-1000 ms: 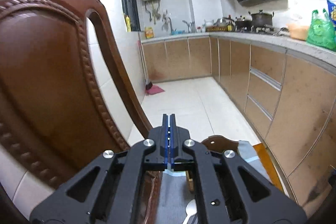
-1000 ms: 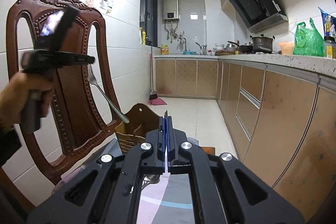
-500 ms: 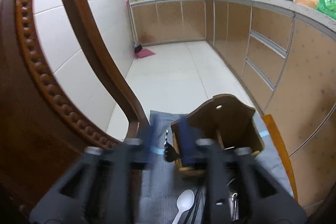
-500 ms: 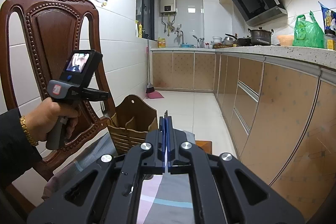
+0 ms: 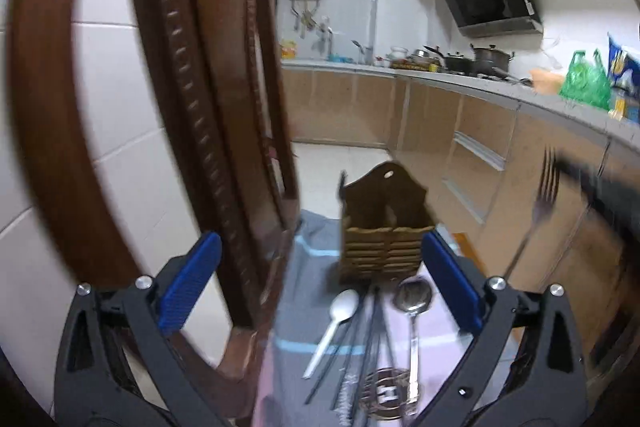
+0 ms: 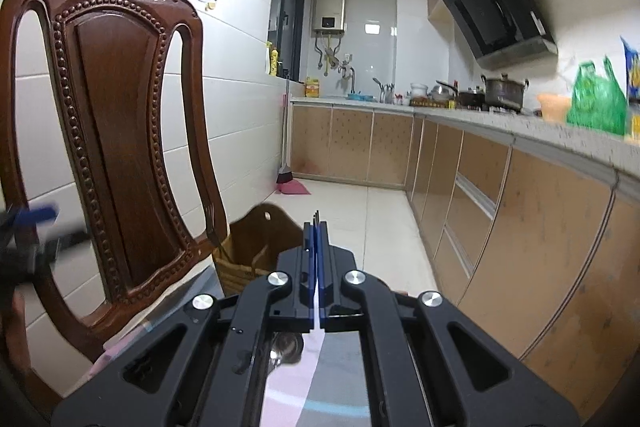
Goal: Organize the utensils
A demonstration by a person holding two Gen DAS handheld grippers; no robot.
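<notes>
Chair (image 6: 116,131): carved dark wood with a beaded edge, glossy; it stands close on the left of the work.
Cloth (image 5: 304,311): grey and pink striped fabric, soft, so utensils lie flat on it.
Wooden holder (image 5: 384,239): slatted front, arched back, a divider inside; it stands upright at the cloth's far end.
Left gripper (image 5: 320,247): jaws opening wide, nothing between the pads – probably lining up on the loose utensils.
Right gripper (image 6: 316,231): clamped on a thin steel fork (image 5: 540,203), tines up.
Ladle (image 5: 412,301): polished metal, round bowl.
White spoon (image 5: 342,307): smooth plastic, beside black chopsticks (image 5: 370,335).
Advice: straddle one handle only – the slim pieces lie touching.
</notes>
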